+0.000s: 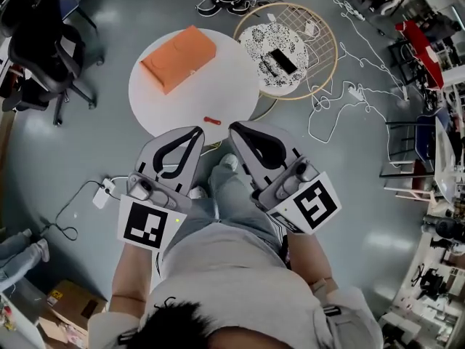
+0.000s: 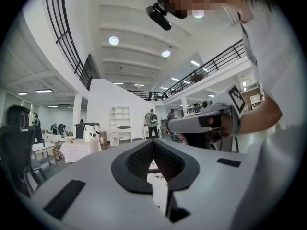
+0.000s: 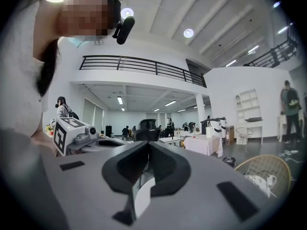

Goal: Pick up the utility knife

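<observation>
Lying in basket: b/w patterned item

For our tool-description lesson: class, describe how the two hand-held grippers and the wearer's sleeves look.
Both the left gripper and right gripper have grey bodies, black-lined jaws and a white cube with black square markers. The person wears a pale short-sleeved shirt.

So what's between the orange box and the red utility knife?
Only bare round white table, per the head view, separates flat orange box from red utility knife.
</observation>
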